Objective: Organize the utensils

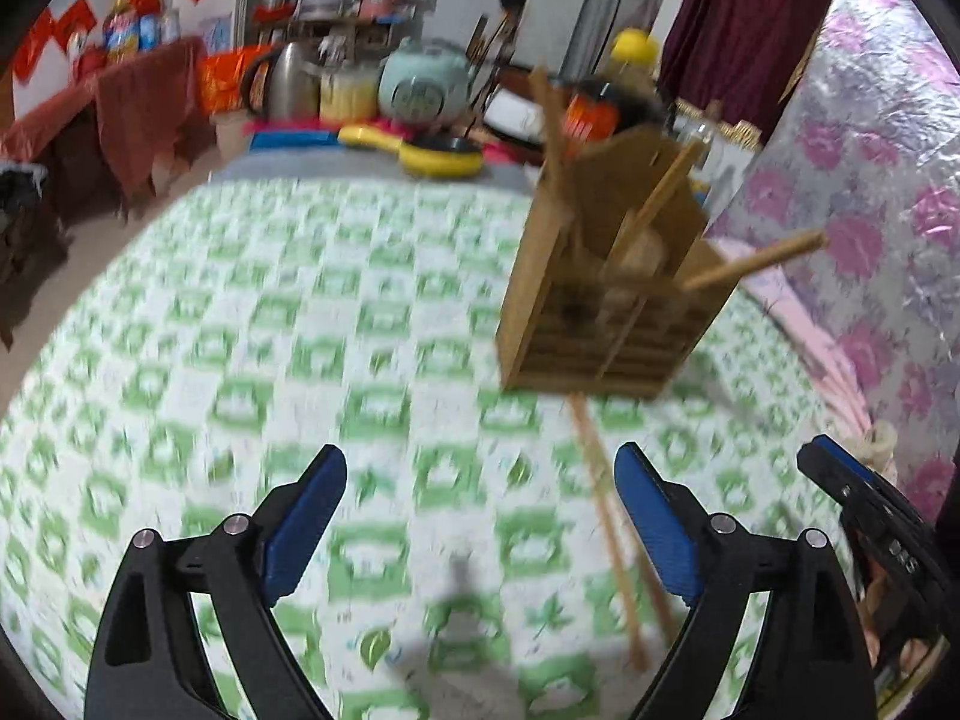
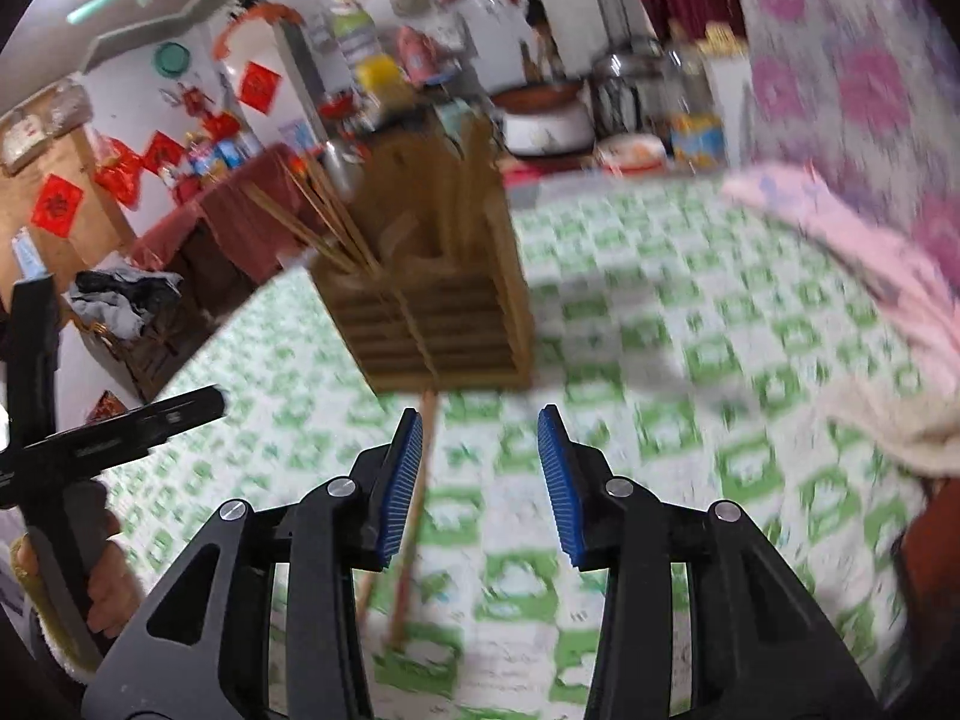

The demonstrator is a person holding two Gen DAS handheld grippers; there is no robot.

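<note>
Left wrist: left gripper (image 1: pixel 480 516) wide, empty; chopsticks (image 1: pixel 606 516) lie on worktop (image 1: pixel 240 360) lengthwise toward holder (image 1: pixel 606 294) | Right wrist: right gripper (image 2: pixel 480 480) wide, empty; chopsticks (image 2: pixel 411 516) beside its left pad (nearer arm).

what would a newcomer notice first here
A wooden holder stands mid-table on a green-checked cloth, chopsticks poking out of it at angles. A loose pair lies in front of it, between both open grippers, left and right.
</note>
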